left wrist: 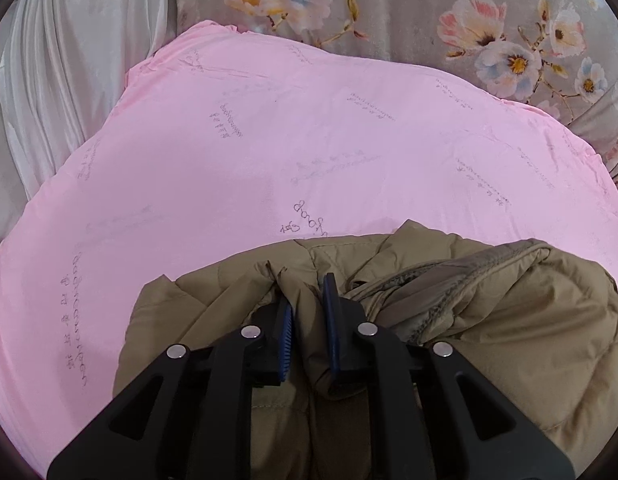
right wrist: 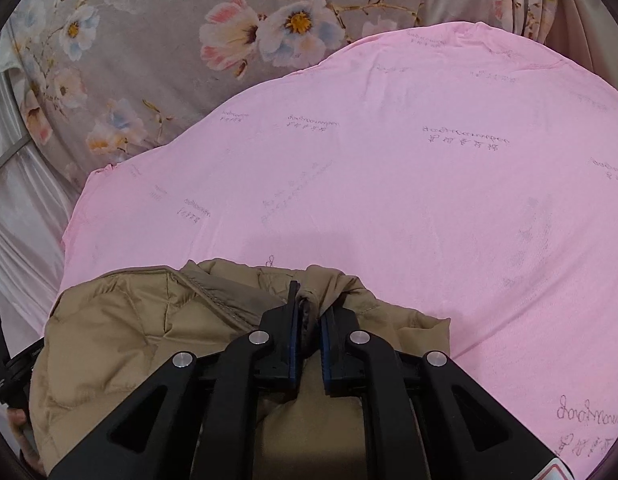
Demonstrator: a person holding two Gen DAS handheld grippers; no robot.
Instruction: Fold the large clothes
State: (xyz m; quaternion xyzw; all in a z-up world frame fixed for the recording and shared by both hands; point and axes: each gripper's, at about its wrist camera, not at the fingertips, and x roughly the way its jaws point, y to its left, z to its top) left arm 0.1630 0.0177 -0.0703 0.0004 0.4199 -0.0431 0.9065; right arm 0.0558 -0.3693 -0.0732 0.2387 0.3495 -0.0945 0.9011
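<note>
A tan quilted puffer jacket lies bunched at the near edge of a pink printed sheet. My left gripper is shut on a fold of the jacket, with fabric pinched between the blue pads. In the right wrist view the same jacket fills the lower left. My right gripper is shut on another fold of it, near its grey-lined collar seam. Both hold the jacket low over the pink sheet.
A grey floral bedspread lies beyond the pink sheet, also in the right wrist view. White satin fabric hangs at the left. A bit of the left gripper's body shows at the right wrist view's left edge.
</note>
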